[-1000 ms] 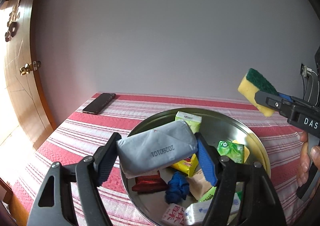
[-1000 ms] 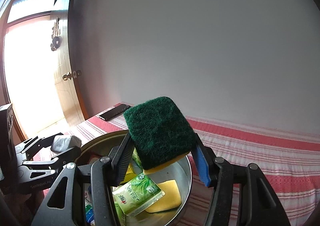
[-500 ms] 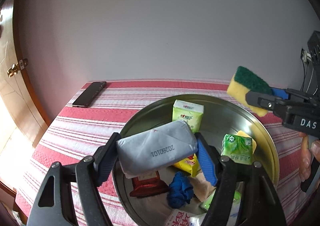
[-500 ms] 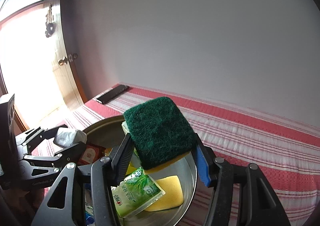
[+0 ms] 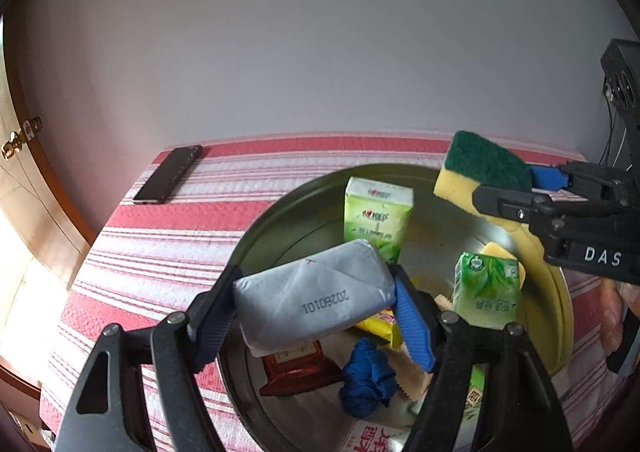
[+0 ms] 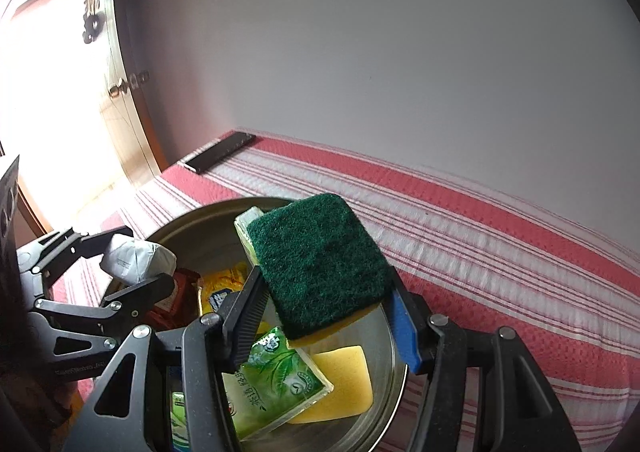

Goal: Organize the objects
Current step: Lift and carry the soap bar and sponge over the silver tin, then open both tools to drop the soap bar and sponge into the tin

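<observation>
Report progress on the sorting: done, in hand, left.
Done: nothing visibly set out on the striped tablecloth. In hand: left tool grips a grey wrapped packet; right tool grips a green-topped yellow sponge. Left: green cartons, blue wad and sachets inside the round metal basin.

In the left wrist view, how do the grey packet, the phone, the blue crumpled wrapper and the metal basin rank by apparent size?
1. metal basin
2. grey packet, though it is nearest the camera
3. phone and blue crumpled wrapper: look similar; phone lies farther, so unranked.
</observation>
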`<act>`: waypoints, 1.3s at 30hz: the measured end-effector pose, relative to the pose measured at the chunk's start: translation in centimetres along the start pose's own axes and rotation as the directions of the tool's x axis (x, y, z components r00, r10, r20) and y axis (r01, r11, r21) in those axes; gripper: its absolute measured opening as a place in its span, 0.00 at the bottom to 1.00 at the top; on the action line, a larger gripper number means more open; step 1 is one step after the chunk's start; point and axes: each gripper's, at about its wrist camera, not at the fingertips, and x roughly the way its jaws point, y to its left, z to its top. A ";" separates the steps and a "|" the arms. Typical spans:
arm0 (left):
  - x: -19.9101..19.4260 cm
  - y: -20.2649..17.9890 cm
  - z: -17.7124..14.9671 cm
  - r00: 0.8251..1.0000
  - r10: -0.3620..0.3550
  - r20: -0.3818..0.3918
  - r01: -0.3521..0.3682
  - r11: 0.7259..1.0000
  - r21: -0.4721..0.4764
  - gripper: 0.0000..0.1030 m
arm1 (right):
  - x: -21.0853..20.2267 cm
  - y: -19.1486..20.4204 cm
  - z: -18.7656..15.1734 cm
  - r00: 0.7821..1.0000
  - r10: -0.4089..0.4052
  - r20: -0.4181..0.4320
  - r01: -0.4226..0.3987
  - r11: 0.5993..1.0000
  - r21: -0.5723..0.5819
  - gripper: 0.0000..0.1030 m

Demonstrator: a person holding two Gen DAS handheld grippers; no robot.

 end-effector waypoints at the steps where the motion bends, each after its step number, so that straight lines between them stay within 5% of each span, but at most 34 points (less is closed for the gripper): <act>1: 0.2 0.0 0.0 1.000 -0.003 -0.008 0.003 1.000 -0.001 0.71 | 0.2 0.0 0.0 1.000 -0.004 -0.004 0.004 1.000 -0.002 0.57; 16: 1.6 -1.2 -0.3 0.999 -0.010 -0.041 0.011 1.000 0.026 0.71 | 3.2 0.9 -0.4 0.992 -0.047 -0.115 0.041 0.998 -0.057 0.57; 27: 1.6 -1.5 -0.4 0.999 -0.002 -0.043 0.004 0.999 0.034 0.71 | 3.3 0.7 -0.7 0.993 -0.028 -0.117 0.022 0.999 -0.047 0.58; 29: 1.4 -1.6 -0.4 0.999 0.000 -0.044 0.001 0.999 0.035 0.72 | 3.3 0.7 -0.8 0.993 -0.021 -0.116 0.016 0.999 -0.044 0.59; 31: 1.1 -1.7 -0.4 0.999 0.010 -0.034 -0.009 0.999 0.037 0.73 | 3.2 0.6 -0.8 0.993 -0.028 -0.114 0.023 0.999 -0.043 0.70; 33: 0.6 -2.0 -0.5 0.999 0.042 -0.015 -0.041 0.998 0.052 0.77 | 2.8 0.6 -0.9 0.994 -0.044 -0.101 0.039 0.998 -0.047 0.75; 35: -0.3 -2.4 -0.5 0.998 0.056 0.017 -0.057 0.997 0.061 0.94 | 2.1 0.6 -1.0 0.996 -0.044 -0.075 0.040 0.998 -0.051 0.75; 39: -2.6 -2.9 -0.9 0.994 0.070 0.085 -0.076 0.995 0.066 0.97 | 0.0 -0.2 -1.3 0.999 -0.046 -0.015 0.046 0.999 -0.003 0.76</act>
